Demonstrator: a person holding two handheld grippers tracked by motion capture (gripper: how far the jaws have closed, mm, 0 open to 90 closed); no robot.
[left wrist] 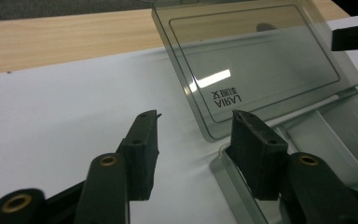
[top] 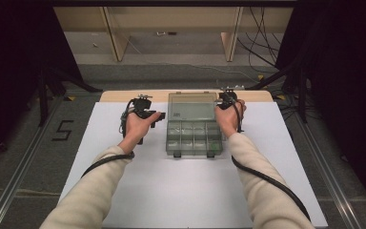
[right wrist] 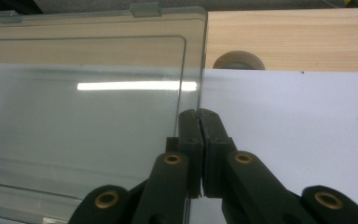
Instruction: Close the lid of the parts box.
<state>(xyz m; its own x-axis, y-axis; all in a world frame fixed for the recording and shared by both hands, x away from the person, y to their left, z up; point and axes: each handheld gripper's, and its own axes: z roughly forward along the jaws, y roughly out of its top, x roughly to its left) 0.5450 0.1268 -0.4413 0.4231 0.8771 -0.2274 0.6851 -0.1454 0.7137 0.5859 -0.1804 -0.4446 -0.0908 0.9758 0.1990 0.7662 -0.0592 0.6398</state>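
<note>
Organiser box (top: 193, 137) of clear grey plastic at the centre of the white sheet (top: 171, 191), compartments toward six o'clock, lid (top: 191, 108) swung up and back toward twelve. Lid (left wrist: 256, 60) tilted in the left gripper view, mirrored lettering near its lower edge, a strip light reflected in the pane.

Right gripper (top: 227, 101) at three o'clock of the lid — jaws pressed together on the lid's (right wrist: 88, 107) right edge, the thin pane pinched between the pads in the right gripper view. Right hand (top: 228, 119) just beside the box's right wall.

Left gripper (top: 148, 114) at nine o'clock of the box, jaws spread wide, nothing between them. In its own view, left gripper (left wrist: 196, 135) straddling the lid's lower left corner: one jaw over bare sheet (left wrist: 74, 107), the other over the box rim (left wrist: 223, 172). Touching or just above — cannot tell.

Wooden table edge (top: 124, 95) beyond the sheet at twelve o'clock; round knob (right wrist: 238, 60) on the wood just past the lid's corner.
</note>
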